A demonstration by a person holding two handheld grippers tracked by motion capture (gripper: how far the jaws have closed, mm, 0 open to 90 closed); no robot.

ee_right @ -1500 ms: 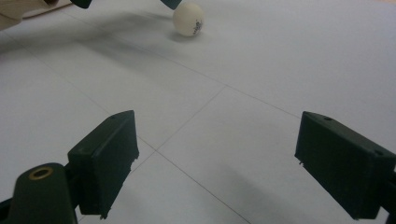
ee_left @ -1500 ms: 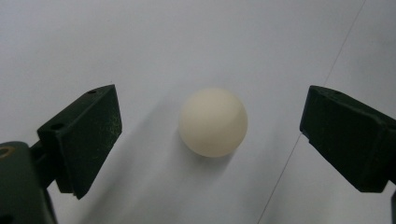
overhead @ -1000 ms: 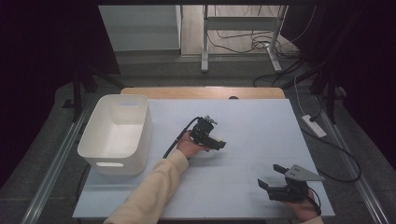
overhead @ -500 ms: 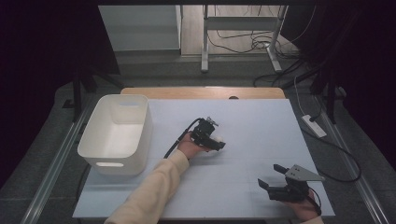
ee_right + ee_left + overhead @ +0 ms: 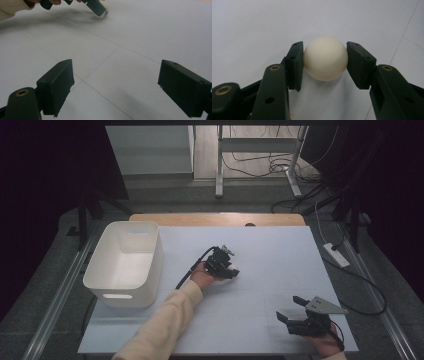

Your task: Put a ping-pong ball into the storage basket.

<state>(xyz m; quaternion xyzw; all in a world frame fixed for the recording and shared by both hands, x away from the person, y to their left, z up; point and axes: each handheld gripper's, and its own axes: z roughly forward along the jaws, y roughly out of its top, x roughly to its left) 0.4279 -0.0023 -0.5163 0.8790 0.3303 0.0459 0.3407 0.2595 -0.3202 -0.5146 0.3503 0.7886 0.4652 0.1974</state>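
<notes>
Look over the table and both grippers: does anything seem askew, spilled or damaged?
Nothing stands out. The left gripper has just closed squarely on the cream ball; the white bin stands upright; the right gripper waits open over the table.

Left tongs (image 5: 325,66) just closed, mid-table on an outstretched forearm; right tongs (image 5: 116,87) spread wide, low.

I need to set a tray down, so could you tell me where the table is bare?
Bare: the far right corner of the table, and the stretch between the left claw with its ball and the right claw. Crowded: the left edge, taken by the bin.
</notes>
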